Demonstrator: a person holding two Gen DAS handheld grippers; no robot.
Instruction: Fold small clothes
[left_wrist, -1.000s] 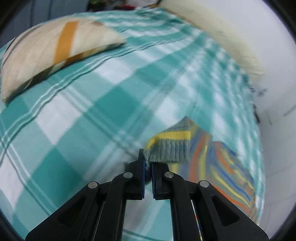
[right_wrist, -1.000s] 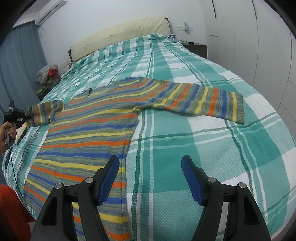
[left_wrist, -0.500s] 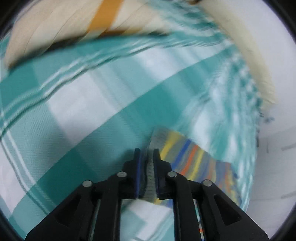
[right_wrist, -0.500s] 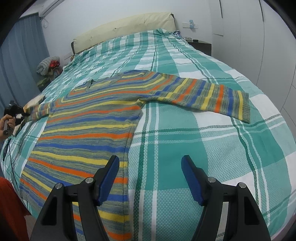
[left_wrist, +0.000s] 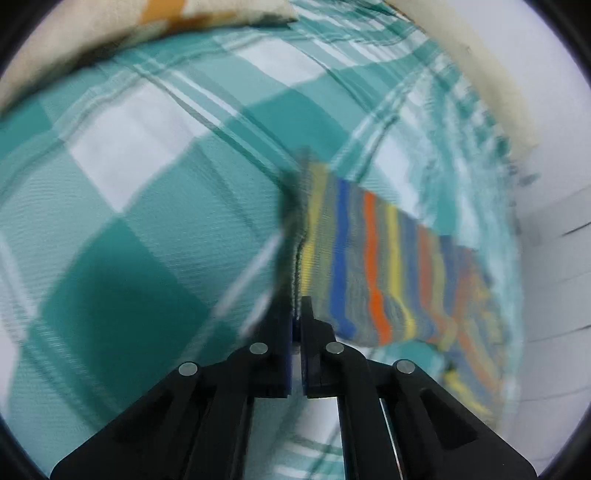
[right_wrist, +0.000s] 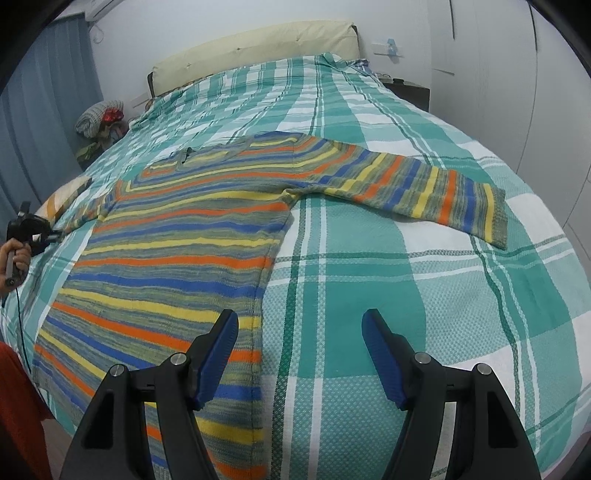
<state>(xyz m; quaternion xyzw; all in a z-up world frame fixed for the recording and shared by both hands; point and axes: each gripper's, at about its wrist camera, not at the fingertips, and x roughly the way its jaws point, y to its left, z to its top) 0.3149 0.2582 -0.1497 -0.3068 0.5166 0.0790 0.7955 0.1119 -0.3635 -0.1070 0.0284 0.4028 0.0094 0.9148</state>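
Observation:
A striped knit sweater (right_wrist: 184, 236) in orange, blue, yellow and grey lies flat on the teal plaid bed cover (right_wrist: 369, 277), with one sleeve (right_wrist: 424, 188) stretched out to the right. The other sleeve (left_wrist: 369, 258) lies flat, stretched towards my left gripper (left_wrist: 295, 317). That gripper's jaws are shut on the edge of the cuff, low over the cover. From the right wrist view the left gripper (right_wrist: 55, 234) shows at the far left, held by a hand (right_wrist: 16, 254). My right gripper (right_wrist: 299, 354) is open and holds nothing, above the sweater's side edge near the hem.
A cream and orange pillow (left_wrist: 110, 29) lies beyond the left sleeve. A cream headboard (right_wrist: 251, 48) stands at the far end, a dark nightstand (right_wrist: 406, 92) to the right, blue curtains (right_wrist: 37, 110) and a bundle of knitwear (right_wrist: 99, 114) to the left. White cupboards line the right wall.
The left gripper has sunk and drawn the lifted, folded-over sleeve out flat on the cover; its jaws parted slightly and closed again on the cuff. The right gripper has stayed put.

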